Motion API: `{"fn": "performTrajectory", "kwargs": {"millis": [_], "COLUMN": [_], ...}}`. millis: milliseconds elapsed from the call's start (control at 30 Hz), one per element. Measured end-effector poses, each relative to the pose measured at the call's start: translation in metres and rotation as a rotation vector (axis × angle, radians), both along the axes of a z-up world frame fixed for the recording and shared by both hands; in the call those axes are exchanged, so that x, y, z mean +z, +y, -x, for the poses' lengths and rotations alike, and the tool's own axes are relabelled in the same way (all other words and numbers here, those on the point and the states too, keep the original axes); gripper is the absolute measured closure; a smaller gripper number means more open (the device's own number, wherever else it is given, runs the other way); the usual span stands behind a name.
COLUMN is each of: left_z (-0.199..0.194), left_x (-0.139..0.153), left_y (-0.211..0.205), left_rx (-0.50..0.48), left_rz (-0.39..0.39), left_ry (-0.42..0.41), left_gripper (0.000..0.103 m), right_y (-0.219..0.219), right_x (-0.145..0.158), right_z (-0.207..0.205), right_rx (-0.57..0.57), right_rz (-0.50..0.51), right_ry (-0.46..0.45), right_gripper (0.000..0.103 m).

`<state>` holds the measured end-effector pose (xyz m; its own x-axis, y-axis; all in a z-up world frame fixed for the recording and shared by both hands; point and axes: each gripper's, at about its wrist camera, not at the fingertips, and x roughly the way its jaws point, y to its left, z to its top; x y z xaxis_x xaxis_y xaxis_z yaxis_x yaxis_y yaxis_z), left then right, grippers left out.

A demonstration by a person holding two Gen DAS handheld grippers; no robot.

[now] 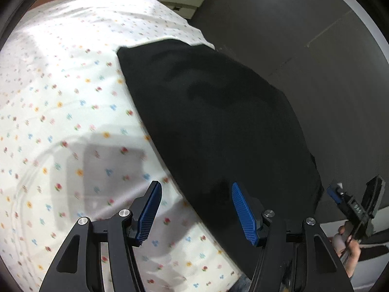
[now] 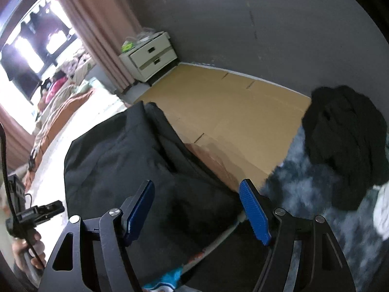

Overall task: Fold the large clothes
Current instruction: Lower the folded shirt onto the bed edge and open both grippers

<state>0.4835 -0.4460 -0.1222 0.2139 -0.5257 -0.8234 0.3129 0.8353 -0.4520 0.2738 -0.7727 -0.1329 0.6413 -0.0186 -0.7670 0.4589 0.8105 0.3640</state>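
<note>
A large black garment (image 1: 218, 121) lies folded in a long flat shape on the bed, along its right edge. It also shows in the right wrist view (image 2: 121, 160), partly draped over the bed's side. My left gripper (image 1: 195, 188) is open and empty, just above the garment's near end and the sheet. My right gripper (image 2: 197, 187) is open and empty above the garment's near edge. The right gripper also shows in the left wrist view (image 1: 352, 194) at the far right, past the bed edge.
The bed has a white floral sheet (image 1: 60, 97). A heap of dark clothes (image 2: 345, 146) sits on a grey fluffy rug (image 2: 304, 194) on the wooden floor (image 2: 231, 112). A white nightstand (image 2: 150, 56) stands by pink curtains (image 2: 97, 29).
</note>
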Motion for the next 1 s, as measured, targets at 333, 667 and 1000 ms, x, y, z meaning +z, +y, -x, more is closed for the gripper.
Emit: {"fn": "performTrajectory", "kwargs": {"millis": [333,667,1000], "left_z": [-0.019,-0.028,-0.015], "left_x": [-0.036,-0.033,-0.003], "left_y": [-0.026,-0.063,-0.039], "left_rx": [-0.046,-0.031,-0.027], "left_rz": [0.047,0.018,-0.027], "left_ry": [0.048,0.018,-0.042], "left_gripper": [0.042,0.048,0.046], "right_y": [0.002,0.0,0.022], "right_x": [-0.054,-0.059,-0.024], "right_z": [0.003,-0.015,0.002], "right_rx": [-0.072,-0.124,-0.111], "right_rz": [-0.209,-0.161,-0.052], "right_ry": [-0.013,-0.025,0.014], "right_gripper": [0.066,0.093,0.046]}}
